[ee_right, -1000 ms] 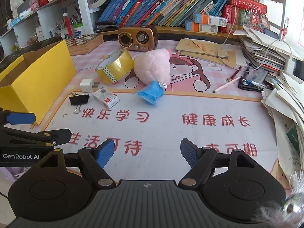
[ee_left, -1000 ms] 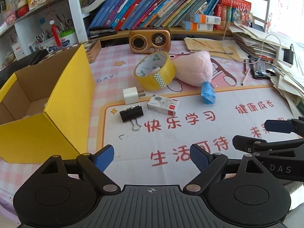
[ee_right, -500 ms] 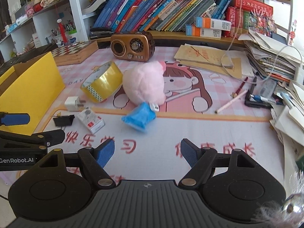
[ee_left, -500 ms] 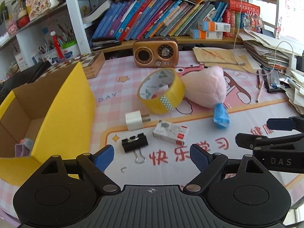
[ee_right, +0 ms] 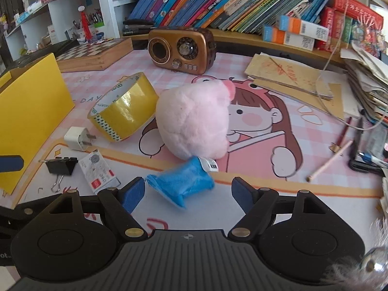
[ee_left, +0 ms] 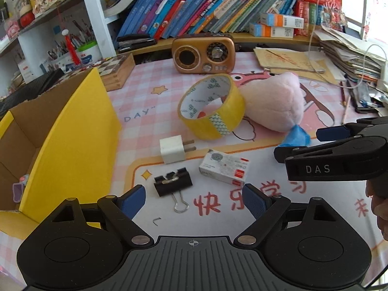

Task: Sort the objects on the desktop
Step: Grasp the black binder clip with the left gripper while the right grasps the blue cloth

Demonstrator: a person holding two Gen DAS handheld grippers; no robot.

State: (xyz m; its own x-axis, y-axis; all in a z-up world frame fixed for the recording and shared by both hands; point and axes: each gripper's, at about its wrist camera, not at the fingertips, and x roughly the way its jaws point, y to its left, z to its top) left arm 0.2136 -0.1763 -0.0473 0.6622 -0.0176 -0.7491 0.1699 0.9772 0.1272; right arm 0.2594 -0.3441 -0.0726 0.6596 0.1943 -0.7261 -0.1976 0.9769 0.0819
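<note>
Gaping wide, empty | left tongs over binder clip | right tongs at plush

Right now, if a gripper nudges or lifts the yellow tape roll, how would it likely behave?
The tape roll stands tilted on its edge against the pink plush toy, so a nudge would probably roll or topple it. Its wide cardboard core looks stiff enough for a firm pinch. The glossy outer face may slip somewhat.

One tape roll, one plush toy, one charger plug, one binder clip, one small box, one radio.
</note>
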